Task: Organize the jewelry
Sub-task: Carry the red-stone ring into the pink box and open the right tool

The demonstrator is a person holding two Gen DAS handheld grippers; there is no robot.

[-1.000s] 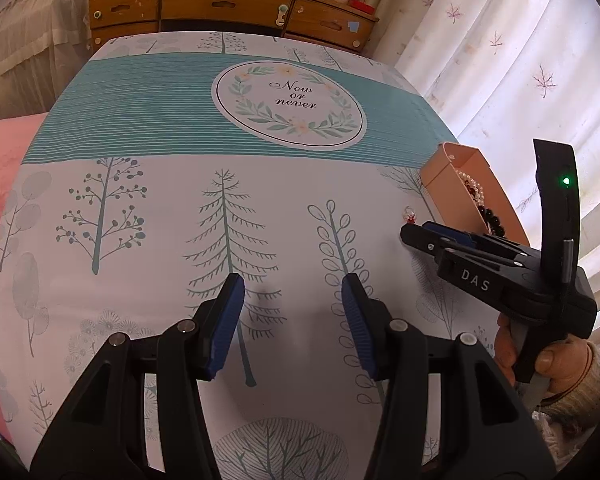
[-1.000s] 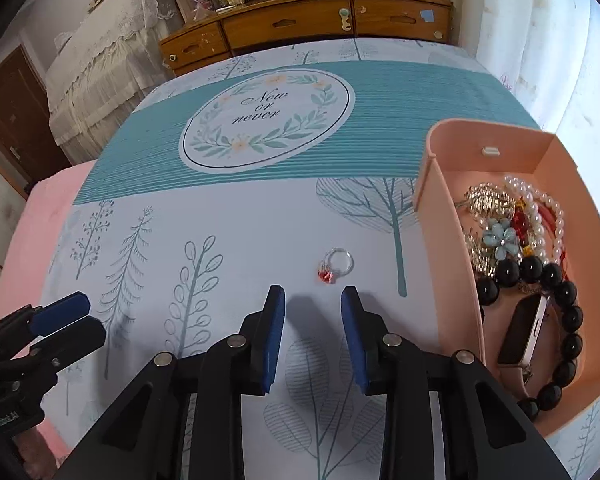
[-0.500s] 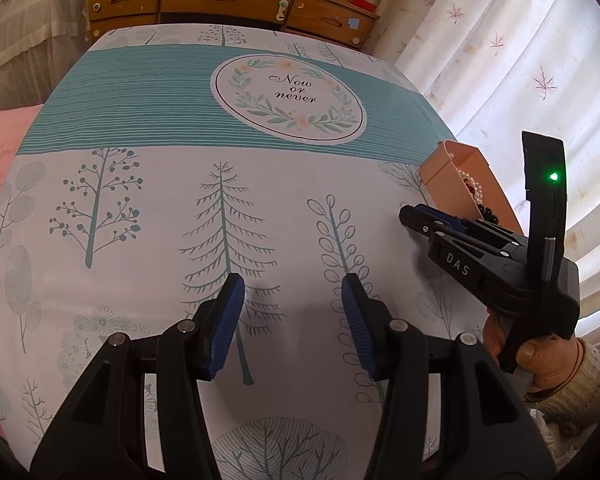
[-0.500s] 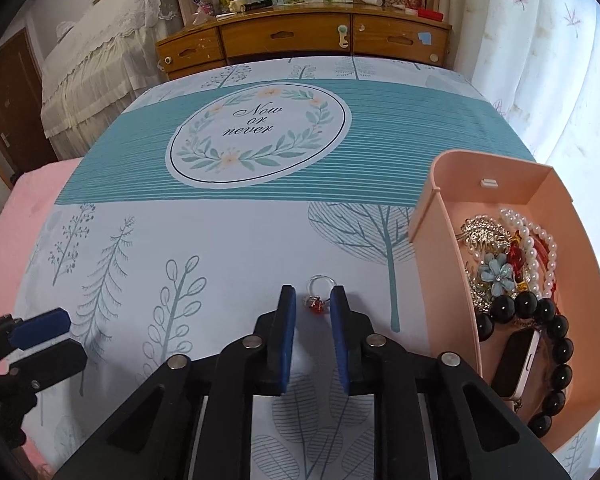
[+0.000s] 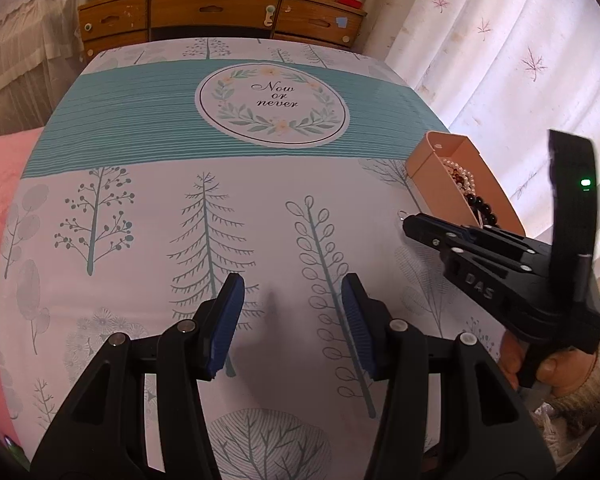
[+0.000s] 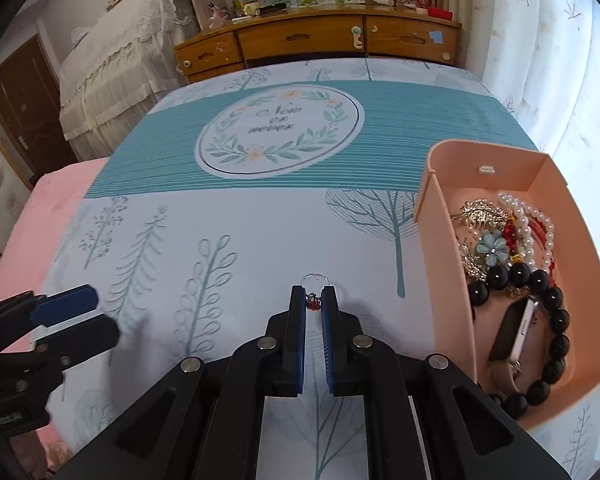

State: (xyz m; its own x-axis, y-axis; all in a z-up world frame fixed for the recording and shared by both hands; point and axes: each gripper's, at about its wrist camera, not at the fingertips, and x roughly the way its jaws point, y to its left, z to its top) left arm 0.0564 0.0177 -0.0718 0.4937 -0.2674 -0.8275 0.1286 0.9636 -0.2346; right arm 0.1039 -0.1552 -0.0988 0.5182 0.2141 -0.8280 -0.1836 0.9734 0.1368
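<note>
Nearly finished, judging by the pink box [image 6: 432, 240] at right already heaped with beads, pearls and brooches. Only the small ring [image 6: 314, 289] left out on the surface [image 6: 260, 216], just left of the box, pinched at its red charm by the right tool [image 6: 313, 303]. Left tool [image 5: 290, 314] idle, spread apart over bare cloth, holding nothing.

Tablecloth [image 5: 140, 120] medallion — "Now or never"; right gripper [image 5: 410, 226] — "DAS".
</note>
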